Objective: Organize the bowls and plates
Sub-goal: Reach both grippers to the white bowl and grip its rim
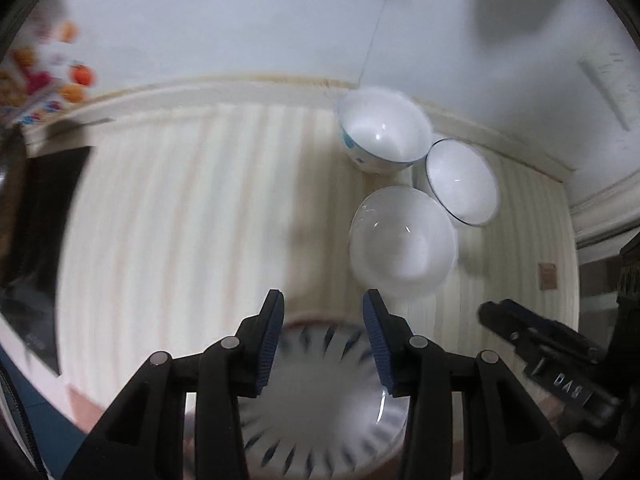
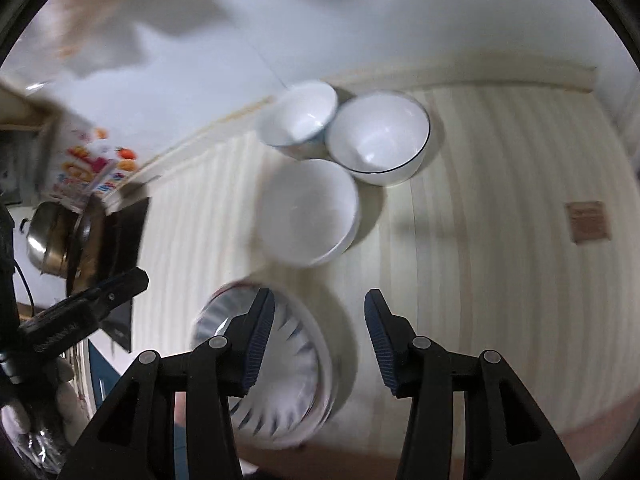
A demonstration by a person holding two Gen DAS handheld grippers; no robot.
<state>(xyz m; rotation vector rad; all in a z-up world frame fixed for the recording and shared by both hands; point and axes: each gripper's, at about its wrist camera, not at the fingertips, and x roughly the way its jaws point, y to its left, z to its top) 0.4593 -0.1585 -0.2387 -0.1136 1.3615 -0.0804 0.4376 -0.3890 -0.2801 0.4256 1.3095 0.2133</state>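
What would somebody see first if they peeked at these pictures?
Probably the three white bowls huddled together at the far side of the striped counter, near the wall. Next, the plate with dark blue streaks right below the open left gripper. The right gripper is open too, and holds nothing.

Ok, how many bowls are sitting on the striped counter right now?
3, clustered by the wall corner: floral-patterned white bowl farthest back, blue-rimmed white bowl beside it, plain white bowl nearest the blue-patterned plates.

pale striped countertop (image 1: 200,200); white tiled wall (image 1: 240,20); steel pot (image 2: 56,240) far left
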